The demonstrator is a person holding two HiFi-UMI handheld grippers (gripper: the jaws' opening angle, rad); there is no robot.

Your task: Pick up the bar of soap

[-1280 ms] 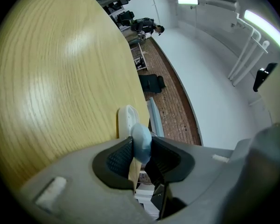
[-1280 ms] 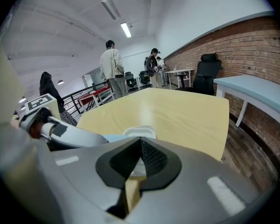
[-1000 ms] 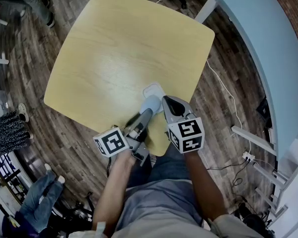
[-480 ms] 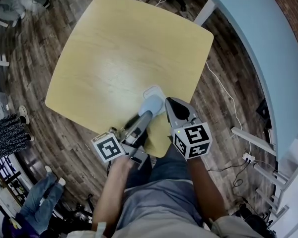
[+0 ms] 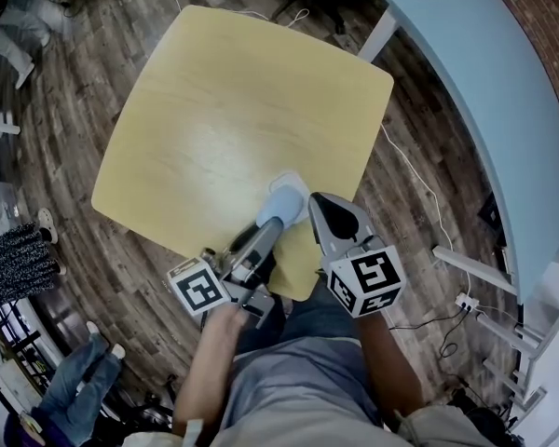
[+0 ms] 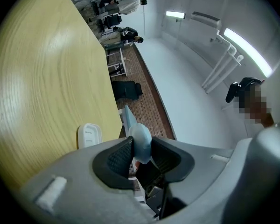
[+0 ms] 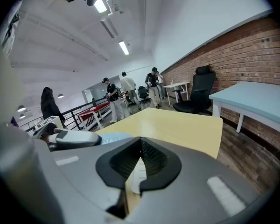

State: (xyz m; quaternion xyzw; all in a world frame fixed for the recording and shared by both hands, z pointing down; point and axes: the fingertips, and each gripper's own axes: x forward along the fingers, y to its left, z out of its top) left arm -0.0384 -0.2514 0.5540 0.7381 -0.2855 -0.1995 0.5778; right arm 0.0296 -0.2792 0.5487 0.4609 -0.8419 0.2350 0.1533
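Left gripper view: left tool (image 6: 140,144) clamped on pale-blue bar of soap (image 6: 141,136) | soap off the empty white soap dish (image 6: 89,135) on worktop (image 6: 37,78) | right tool (image 7: 140,143) closed, empty | pickup looks done.

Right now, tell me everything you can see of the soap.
The soap is a pale blue bar with rounded edges and a smooth, matte surface. It stands edge-on in the left gripper, with the black ribbed pads pressed on its two broad faces and its rounded end poking out past the jaw tips. It hangs in the air, clear of the table and apart from the empty white dish. Nothing but the pads touches it.
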